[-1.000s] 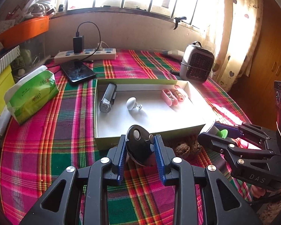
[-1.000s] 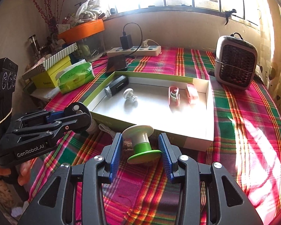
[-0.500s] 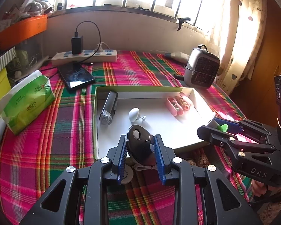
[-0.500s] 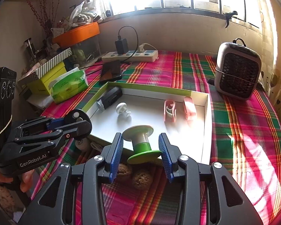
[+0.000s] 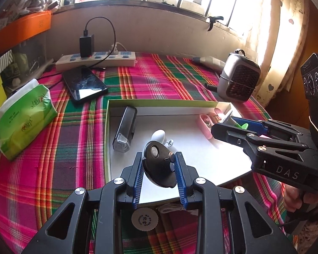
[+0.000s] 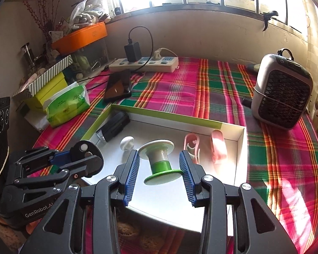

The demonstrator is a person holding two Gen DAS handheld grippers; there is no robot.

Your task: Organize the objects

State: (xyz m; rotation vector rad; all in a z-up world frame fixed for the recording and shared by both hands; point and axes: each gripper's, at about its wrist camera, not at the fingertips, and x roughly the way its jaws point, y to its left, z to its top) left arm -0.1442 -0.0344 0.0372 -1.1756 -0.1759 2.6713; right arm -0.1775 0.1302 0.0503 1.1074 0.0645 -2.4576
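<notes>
Both claws are now hovering over the shallow white cardboard tray with green rim at frame centre, having carried forward from the plaid-covered table. The left claw is clamping a black oval gadget; the right claw is half closed around a white-and-green spool. Both look ready to be set down inside.

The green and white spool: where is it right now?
The green and white spool is clamped in the right gripper, above the white tray, with the pink clips just right of it.
</notes>
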